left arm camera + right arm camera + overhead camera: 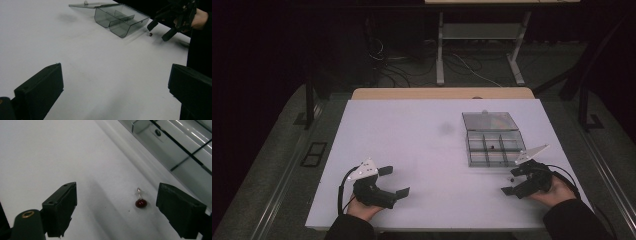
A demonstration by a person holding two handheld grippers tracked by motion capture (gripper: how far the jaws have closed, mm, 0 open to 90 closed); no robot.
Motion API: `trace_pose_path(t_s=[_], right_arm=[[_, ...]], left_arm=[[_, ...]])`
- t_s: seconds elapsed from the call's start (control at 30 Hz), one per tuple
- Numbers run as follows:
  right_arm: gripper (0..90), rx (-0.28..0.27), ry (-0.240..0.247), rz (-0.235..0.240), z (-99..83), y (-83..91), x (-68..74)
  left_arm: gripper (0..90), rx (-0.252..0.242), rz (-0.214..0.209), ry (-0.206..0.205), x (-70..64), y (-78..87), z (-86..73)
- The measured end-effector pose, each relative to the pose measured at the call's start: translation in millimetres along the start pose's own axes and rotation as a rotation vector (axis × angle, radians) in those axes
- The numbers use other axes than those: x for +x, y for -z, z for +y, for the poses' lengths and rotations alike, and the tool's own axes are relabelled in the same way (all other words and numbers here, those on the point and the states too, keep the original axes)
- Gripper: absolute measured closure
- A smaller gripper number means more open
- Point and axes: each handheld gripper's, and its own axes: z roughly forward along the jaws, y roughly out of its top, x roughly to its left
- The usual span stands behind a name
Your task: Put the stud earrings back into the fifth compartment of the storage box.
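A small dark red stud with a silver post (141,203) lies on the white table (427,150), just in front of a clear compartment box (492,147). My right gripper (511,180) is open and its jaws stand on either side of the stud without touching it (116,207). The stud is a dark dot (150,34) under that gripper in the left gripper view. The box's lid (489,121) lies open behind it. One small dark item (492,147) rests in a middle compartment. My left gripper (394,181) rests open at the near left, with nothing between its jaws (115,82).
A small pale round thing (484,111) sits at the lid's far edge. Bare white surface stretches between the two grippers and to the left of the box (122,21). Beyond the table are a desk frame (440,50) and cables on the floor.
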Motion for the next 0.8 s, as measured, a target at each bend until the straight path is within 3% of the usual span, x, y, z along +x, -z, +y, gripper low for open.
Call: trace_pose_path(t_s=[0.33, 0.8], right_arm=[[36.4, 0.026, 0.006, -0.025, -0.7, -4.4, -3.2], [71.4, 0.007, -0.001, -0.086, -1.2, -2.5, -8.6]], left_arm=[[0.0, 0.002, -0.002, -0.004, -0.5, -0.6, -0.2], [0.0, 0.002, -0.001, -0.003, -0.4, -0.5, -0.2]])
